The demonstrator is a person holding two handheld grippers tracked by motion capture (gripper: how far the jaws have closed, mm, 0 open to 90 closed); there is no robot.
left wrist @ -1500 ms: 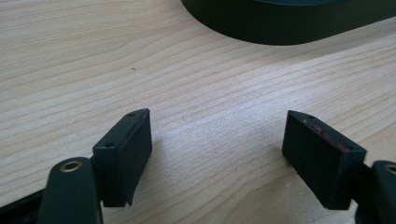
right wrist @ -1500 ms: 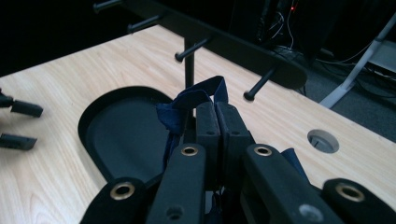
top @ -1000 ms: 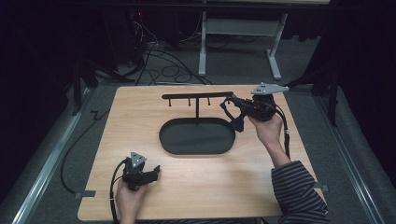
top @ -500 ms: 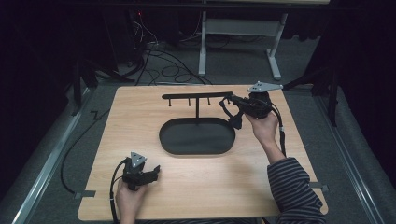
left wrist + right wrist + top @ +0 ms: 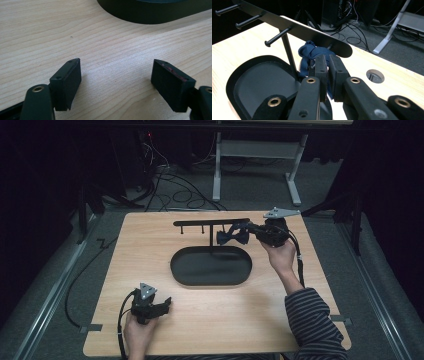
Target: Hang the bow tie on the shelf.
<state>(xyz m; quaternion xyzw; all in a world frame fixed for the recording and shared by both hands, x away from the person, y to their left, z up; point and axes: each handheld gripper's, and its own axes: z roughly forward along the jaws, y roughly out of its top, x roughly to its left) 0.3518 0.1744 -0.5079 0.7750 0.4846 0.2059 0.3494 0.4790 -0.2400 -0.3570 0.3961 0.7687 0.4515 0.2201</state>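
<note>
Showing unmarked blue bow tie (image 5: 312,53)

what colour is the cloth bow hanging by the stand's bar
Dark navy blue cloth bow, clearest in the right gripper view.

Navy bow tie (image 5: 312,53), black stand (image 5: 211,223) (tray (image 5: 185,270) too), pale woodgrain table (image 5: 225,320), striped sleeve (image 5: 315,320).
</note>
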